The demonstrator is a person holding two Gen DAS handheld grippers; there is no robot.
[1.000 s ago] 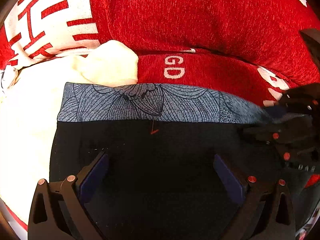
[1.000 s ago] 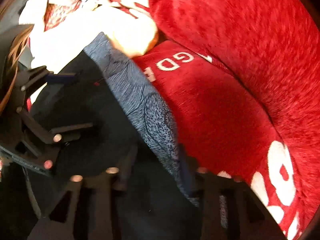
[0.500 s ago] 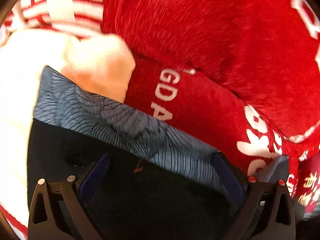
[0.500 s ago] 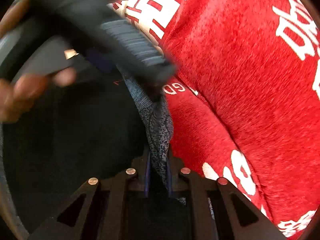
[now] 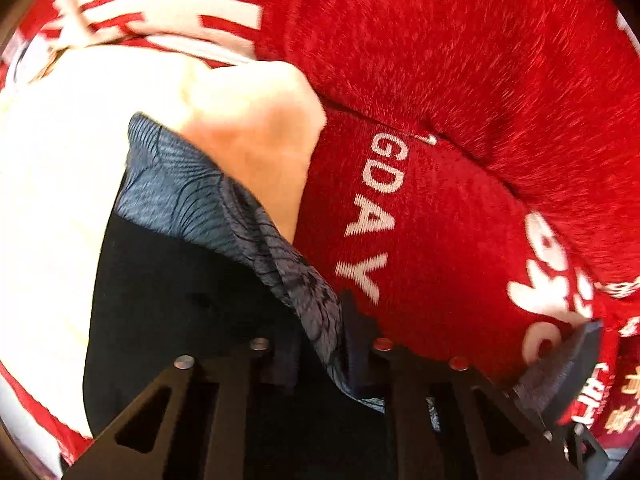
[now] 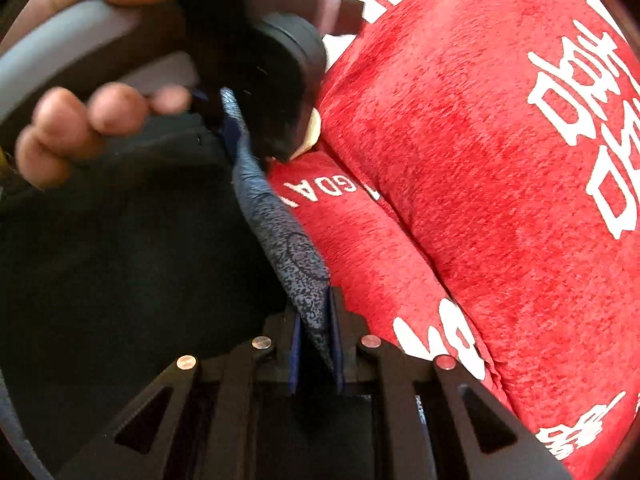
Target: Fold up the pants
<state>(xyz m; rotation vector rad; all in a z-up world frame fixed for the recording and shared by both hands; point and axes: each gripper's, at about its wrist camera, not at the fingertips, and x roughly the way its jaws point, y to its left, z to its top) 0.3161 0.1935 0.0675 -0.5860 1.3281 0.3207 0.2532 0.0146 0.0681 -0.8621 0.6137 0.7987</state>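
The black pants (image 5: 180,300) lie on a red sofa, their grey-blue patterned waistband (image 5: 192,196) lifted into a taut ridge. My left gripper (image 5: 320,344) is shut on the waistband, which is pinched between its pads. In the right wrist view my right gripper (image 6: 316,340) is shut on the waistband (image 6: 288,248) near its other end. The band runs from there up to the left gripper (image 6: 234,132), held by a person's hand (image 6: 80,128). In the left wrist view the right gripper (image 5: 568,368) shows only as a blurred dark finger.
A red seat cover with white letters (image 5: 440,240) lies beyond the waistband, with a red back cushion (image 6: 480,160) rising behind it. A white cloth or cushion (image 5: 60,160) lies left of the pants.
The left gripper went from wide open over the pants to shut on the waistband, and it rolled. The right gripper closed fully on the band's end. The band rose off the seat.
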